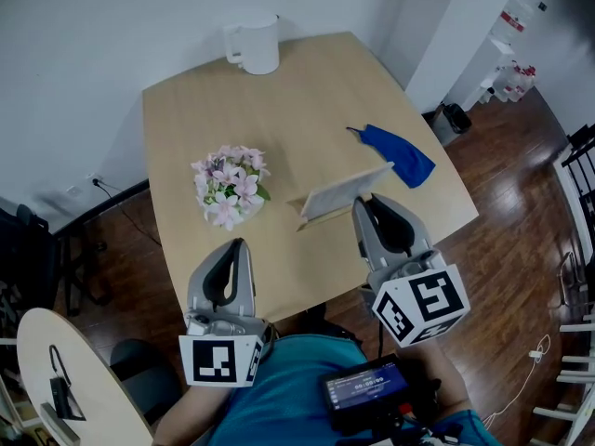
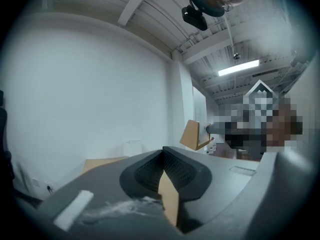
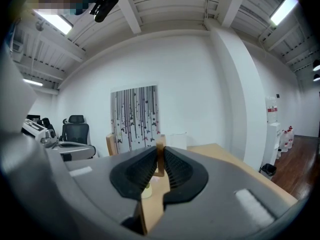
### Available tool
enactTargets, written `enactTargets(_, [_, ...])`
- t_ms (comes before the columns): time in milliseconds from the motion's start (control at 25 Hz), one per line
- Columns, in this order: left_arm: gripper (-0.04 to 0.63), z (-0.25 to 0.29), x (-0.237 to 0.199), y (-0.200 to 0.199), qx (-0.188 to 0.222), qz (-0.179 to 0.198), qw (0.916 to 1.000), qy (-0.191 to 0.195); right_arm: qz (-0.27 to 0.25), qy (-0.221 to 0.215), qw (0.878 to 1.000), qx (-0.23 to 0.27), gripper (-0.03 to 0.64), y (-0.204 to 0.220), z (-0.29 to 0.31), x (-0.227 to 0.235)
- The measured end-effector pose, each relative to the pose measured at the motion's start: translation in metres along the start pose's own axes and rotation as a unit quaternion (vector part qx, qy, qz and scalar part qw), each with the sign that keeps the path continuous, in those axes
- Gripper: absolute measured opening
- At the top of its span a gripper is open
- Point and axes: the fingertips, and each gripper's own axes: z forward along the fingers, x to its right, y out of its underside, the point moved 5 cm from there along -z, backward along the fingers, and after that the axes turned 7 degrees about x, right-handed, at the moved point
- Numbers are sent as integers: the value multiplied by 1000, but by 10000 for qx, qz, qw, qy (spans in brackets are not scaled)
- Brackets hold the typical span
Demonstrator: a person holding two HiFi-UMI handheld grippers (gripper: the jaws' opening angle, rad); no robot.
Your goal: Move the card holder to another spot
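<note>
The card holder (image 1: 342, 196) is a thin wooden stand with a white card upright in it, over the near right part of the table (image 1: 279, 110). My right gripper (image 1: 364, 204) is shut on the stand's wooden end. In the right gripper view that wood strip (image 3: 160, 154) is pinched between the ribbed pads, with the card's striped print (image 3: 134, 115) behind. I cannot tell whether the stand touches the table. My left gripper (image 1: 239, 244) hovers at the table's near edge, shut and empty. From its own view (image 2: 163, 153) the card holder (image 2: 194, 134) shows ahead to the right.
A pot of pink flowers (image 1: 230, 186) stands left of the card holder. A blue cloth (image 1: 398, 153) lies to its far right. A white kettle (image 1: 254, 43) sits at the far edge. A small round table (image 1: 65, 379) is at the lower left.
</note>
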Motion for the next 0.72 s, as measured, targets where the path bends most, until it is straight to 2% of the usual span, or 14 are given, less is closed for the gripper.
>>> enactTargets(280, [15, -35, -46, 2, -153, 172, 9965, -806, 33, -628, 9980, 12, 37, 2, 31, -42])
enactTargets(520, [15, -83, -84, 9, -307, 268, 9881, -1481, -3, -1242, 9922, -90, 37, 19, 62, -96])
enactTargets(720, [15, -118, -110, 24, -532, 350, 9802, -1875, 14, -1583, 9868, -354, 37, 47, 76, -142])
